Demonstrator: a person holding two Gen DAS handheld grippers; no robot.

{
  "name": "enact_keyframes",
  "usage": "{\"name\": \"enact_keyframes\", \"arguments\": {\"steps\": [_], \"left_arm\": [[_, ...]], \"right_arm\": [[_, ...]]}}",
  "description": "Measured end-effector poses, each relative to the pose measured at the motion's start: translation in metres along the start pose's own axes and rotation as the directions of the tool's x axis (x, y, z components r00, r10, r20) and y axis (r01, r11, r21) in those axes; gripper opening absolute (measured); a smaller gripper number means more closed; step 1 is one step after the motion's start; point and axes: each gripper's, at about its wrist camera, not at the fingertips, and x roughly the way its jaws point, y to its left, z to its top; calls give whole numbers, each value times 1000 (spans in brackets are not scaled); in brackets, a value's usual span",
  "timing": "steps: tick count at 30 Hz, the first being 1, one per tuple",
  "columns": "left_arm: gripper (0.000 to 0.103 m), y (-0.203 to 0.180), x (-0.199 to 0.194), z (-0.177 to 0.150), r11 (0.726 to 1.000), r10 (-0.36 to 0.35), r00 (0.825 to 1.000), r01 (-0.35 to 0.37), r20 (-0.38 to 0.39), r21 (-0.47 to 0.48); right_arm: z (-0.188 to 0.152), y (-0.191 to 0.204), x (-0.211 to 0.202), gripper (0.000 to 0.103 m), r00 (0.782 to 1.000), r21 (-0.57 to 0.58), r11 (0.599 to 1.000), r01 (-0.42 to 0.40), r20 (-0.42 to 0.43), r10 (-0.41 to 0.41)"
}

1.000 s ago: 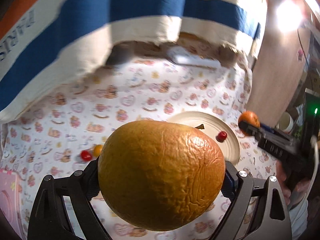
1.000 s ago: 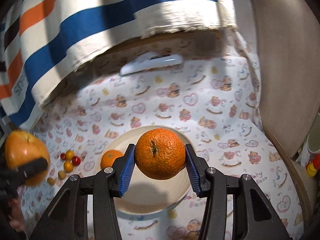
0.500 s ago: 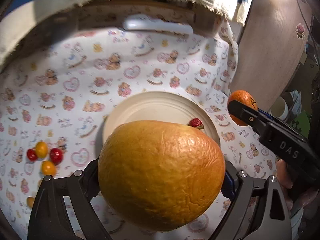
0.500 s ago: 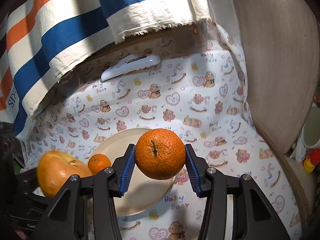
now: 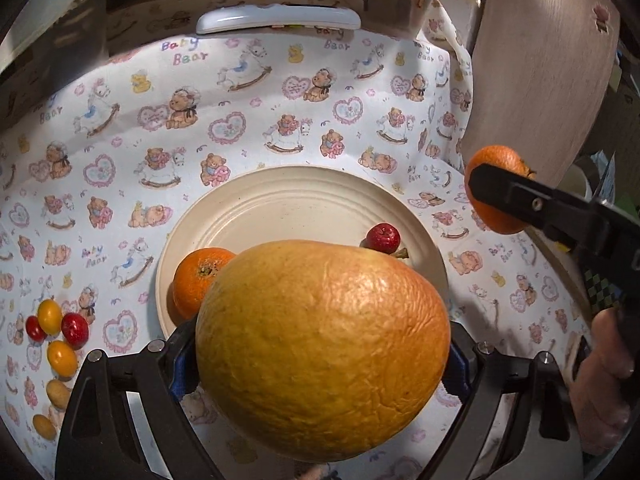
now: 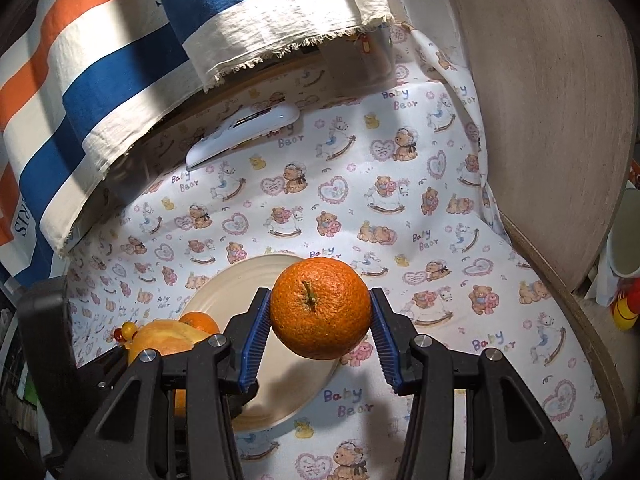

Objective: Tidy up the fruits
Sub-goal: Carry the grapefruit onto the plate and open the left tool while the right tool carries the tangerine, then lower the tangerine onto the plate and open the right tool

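My left gripper (image 5: 320,356) is shut on a large yellow-orange mango (image 5: 322,350) and holds it over the near edge of a cream plate (image 5: 296,200). On the plate lie a small orange (image 5: 198,276) and a small red fruit (image 5: 383,238). My right gripper (image 6: 320,330) is shut on an orange (image 6: 321,308) and holds it above the plate's right rim (image 6: 256,268). The right gripper with its orange (image 5: 496,196) shows at the right of the left wrist view. The mango (image 6: 164,340) shows at the lower left of the right wrist view.
Several cherry tomatoes, red and yellow (image 5: 56,332), lie on the bear-print cloth (image 5: 200,120) left of the plate. A white remote (image 5: 278,18) lies at the back. A striped towel (image 6: 120,60) hangs over the back. A wooden chair back (image 6: 540,100) stands at the right.
The left gripper has moved forward and down over the plate with the mango. The right gripper has drawn back to the right with its orange.
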Motion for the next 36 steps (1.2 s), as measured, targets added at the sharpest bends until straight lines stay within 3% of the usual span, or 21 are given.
{"name": "enact_keyframes", "arguments": {"steps": [10,18,20,26,36], "left_arm": [[92,-13,8,-6,989,82,995,-88,60,117],[95,-9,2,-6,993,46,994,-56,103,101],[99,-7,-7,-6,994,50,990,-62,132,94],[100,-5,-34,-14,986,60,981,-87,186,140],[100,58,-101,-35,990,138,941,-137,309,-26]], "right_arm": [[-1,-3,3,50,1000,15,1000,13,-12,-12],[-2,-3,3,50,1000,20,1000,9,-16,-9],[-2,-3,3,50,1000,20,1000,10,-15,-9],[-2,-3,4,50,1000,20,1000,6,-16,-6],[-12,11,17,50,998,-39,999,11,-56,-13]]}}
